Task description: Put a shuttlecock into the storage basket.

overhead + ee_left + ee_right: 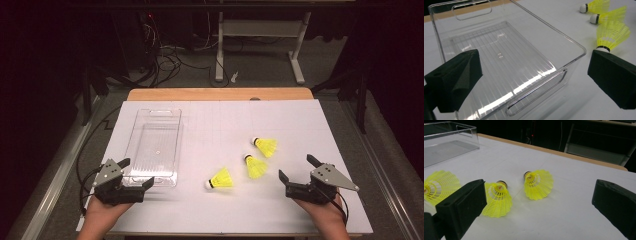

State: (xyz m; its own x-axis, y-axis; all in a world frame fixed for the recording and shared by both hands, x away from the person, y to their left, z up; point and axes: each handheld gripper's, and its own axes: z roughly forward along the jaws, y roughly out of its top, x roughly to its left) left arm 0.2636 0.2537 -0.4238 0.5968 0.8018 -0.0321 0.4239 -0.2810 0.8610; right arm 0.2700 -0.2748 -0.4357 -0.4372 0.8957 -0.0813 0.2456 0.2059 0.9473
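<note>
High view: a white tabletop (220, 125) seen from above, with a person's two hands coming in from its near edge, each holding a black two-jaw gripper. The left gripper (137, 174) sits by the near left corner, its jaws spread wide apart and holding nothing, just at the near end of a clear plastic tray (155, 112) that lies lengthwise along the left side of the tabletop. The right gripper (299, 168) sits by the near right corner, its jaws also spread wide and holding nothing. Three yellow shuttlecocks lie on their sides in the right half of the tabletop, between the tray and the right gripper: the nearest shuttlecock (220, 178) towards the near edge, the middle shuttlecock (255, 166) just left of the right gripper, and the far shuttlecock (266, 146) just beyond it. None touches a gripper. Right gripper view: the middle and far shuttlecocks lie between its open jaws
</note>
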